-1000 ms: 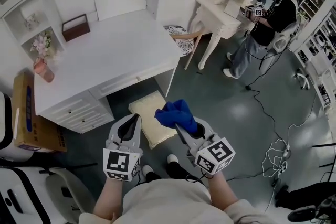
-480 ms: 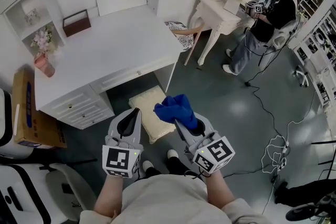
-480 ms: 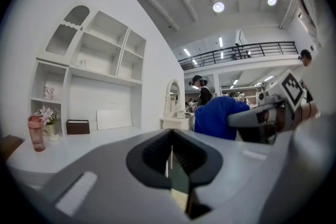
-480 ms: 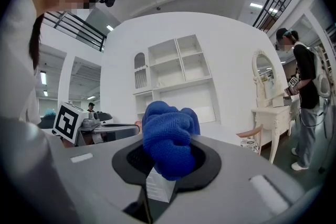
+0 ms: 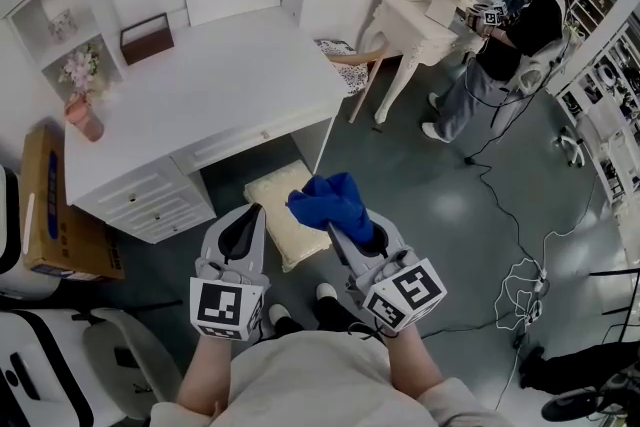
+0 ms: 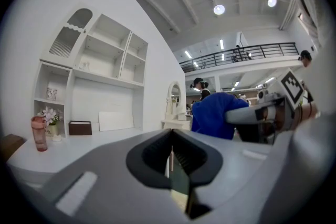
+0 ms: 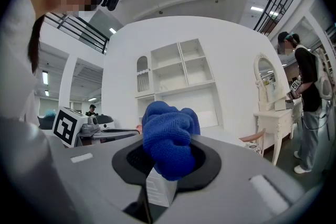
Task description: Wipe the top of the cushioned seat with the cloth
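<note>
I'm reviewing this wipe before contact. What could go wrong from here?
The cloth is bunched in the right gripper, so only a small patch may touch the seat. The seat lies close to the desk's front, so its far part may go unwiped, or the gripper may knock the desk.

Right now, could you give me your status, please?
Right gripper shut on blue cloth; left gripper shut, empty. Cushioned seat below, not yet touched. Path clear.
</note>
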{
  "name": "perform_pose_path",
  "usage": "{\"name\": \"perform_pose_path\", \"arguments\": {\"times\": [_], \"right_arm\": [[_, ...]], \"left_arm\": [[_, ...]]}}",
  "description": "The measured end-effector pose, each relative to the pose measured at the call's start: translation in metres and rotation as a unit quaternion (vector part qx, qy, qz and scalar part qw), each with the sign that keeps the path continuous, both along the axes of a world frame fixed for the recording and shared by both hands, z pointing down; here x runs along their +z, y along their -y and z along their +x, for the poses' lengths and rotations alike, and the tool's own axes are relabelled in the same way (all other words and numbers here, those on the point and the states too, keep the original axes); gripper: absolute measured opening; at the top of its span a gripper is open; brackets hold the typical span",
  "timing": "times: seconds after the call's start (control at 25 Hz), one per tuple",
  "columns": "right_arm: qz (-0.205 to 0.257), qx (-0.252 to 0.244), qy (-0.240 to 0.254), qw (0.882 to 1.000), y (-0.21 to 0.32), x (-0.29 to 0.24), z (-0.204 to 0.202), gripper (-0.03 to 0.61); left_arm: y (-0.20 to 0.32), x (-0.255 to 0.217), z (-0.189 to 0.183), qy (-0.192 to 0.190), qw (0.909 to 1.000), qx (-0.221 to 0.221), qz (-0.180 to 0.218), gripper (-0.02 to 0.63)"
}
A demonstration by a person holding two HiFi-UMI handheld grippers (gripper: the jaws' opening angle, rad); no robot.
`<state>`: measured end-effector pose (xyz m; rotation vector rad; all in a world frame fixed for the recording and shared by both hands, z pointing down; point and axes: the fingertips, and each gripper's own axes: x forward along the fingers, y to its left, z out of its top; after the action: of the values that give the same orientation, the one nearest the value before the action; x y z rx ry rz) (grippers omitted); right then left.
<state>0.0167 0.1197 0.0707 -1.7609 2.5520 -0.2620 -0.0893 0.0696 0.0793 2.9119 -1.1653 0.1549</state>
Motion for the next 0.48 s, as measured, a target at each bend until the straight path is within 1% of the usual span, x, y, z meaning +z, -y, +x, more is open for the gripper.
{"name": "perform_pose_path", "arguments": {"times": [0.48], "right_arm": [[0.008, 0.004, -0.006, 1.000, -0.0043, -0.0086, -0.0065, 0.087]], "left_arm": [[-0.0038, -0.0057, -0.0077, -0.009, 1.0000, -0.001, 0.004, 0.002]]}}
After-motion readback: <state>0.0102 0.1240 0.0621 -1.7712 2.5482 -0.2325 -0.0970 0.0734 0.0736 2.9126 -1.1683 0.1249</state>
